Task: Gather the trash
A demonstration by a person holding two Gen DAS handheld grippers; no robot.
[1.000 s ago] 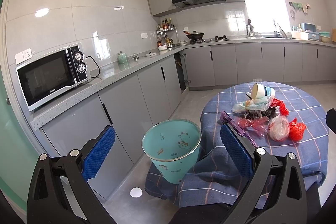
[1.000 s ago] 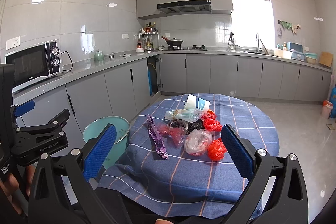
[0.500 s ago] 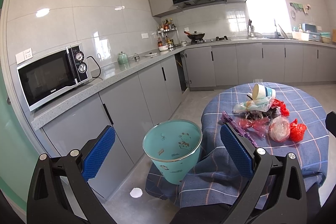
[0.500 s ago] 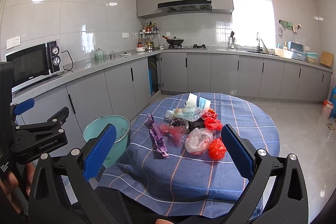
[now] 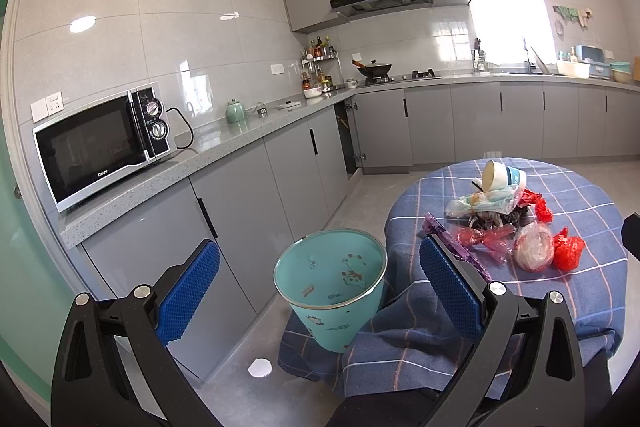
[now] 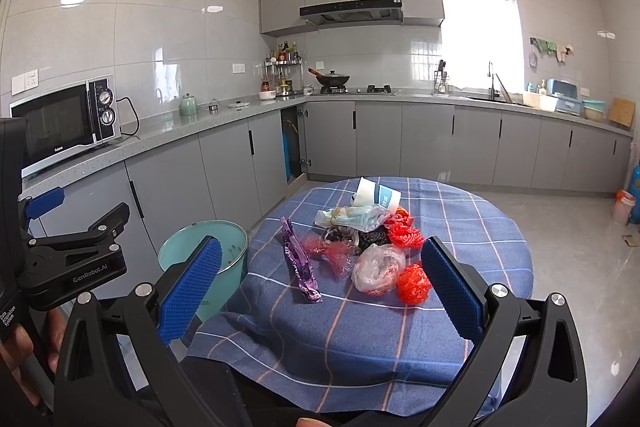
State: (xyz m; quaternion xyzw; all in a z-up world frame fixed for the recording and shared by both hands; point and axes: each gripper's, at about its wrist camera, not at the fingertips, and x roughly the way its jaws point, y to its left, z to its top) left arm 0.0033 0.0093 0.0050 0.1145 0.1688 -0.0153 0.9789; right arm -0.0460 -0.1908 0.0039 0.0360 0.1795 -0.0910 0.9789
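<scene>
A pile of trash lies on the round table with the blue checked cloth [image 6: 460, 307]: a purple wrapper [image 6: 298, 263], a clear bag [image 6: 378, 269], red crumpled plastic [image 6: 414, 283], a paper cup [image 6: 376, 195]. A teal bin [image 5: 330, 281] stands on the floor left of the table; it also shows in the right wrist view [image 6: 200, 251]. My left gripper [image 5: 320, 291] is open and empty, above the bin. My right gripper [image 6: 320, 291] is open and empty, short of the trash pile.
Grey kitchen cabinets and a counter run along the left and back walls, with a microwave [image 5: 100, 143] on the counter. A white scrap [image 5: 260, 367] lies on the floor by the bin. The left gripper's body [image 6: 68, 263] shows at the left of the right wrist view.
Both views have shifted only slightly; the grippers stay open and nothing on the table has moved.
</scene>
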